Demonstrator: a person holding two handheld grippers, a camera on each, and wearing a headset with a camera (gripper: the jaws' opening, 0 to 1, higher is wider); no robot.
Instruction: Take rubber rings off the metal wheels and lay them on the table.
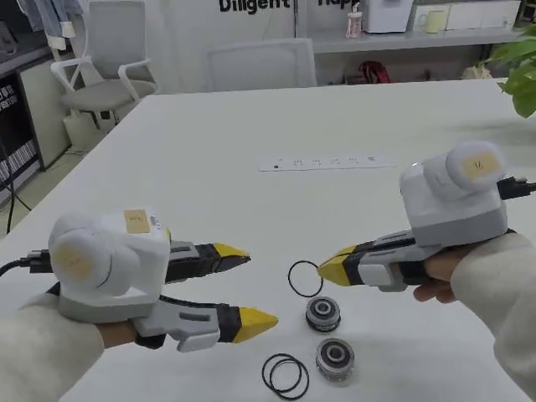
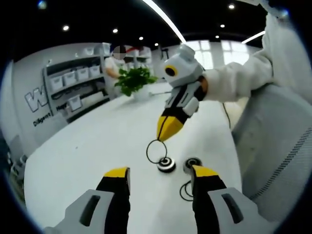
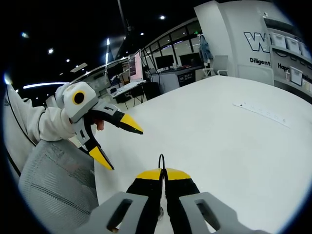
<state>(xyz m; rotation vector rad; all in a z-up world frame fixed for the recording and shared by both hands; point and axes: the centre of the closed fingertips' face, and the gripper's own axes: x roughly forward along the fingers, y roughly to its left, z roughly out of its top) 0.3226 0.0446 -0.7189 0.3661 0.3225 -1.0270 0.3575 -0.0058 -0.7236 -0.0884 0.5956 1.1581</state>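
While you hold a gripper in each hand above the white table (image 1: 251,126), your right gripper (image 1: 325,270), a grey and white tool with black jaws tipped in yellow, has its jaws pressed together on a thin black rubber ring (image 1: 305,279). The ring hangs from the yellow tips as an open loop, tilted, low over the table; whether its lower edge touches the surface cannot be told. Just beside that lower edge sits a small round metal wheel with a dark rim (image 1: 322,313), lying flat on the table. A second metal wheel of the same kind (image 1: 335,358) lies nearer to you, apart from the first. To the left of this second wheel, two more black rubber rings (image 1: 285,376) lie flat on the table, overlapping one another. Your left gripper (image 1: 255,287), built like the right one, is held near the wheels with its jaws spread wide, the yellow tips pointing toward the held ring and the wheels. In the right gripper view the held ring shows edge-on, standing up from between the closed tips. Farther off on the table lies a long flat white strip (image 1: 327,163), well apart from the work. Beyond the table's far edge stand a grey office chair (image 1: 109,59) and, at the right, a green leafy plant (image 1: 519,67).
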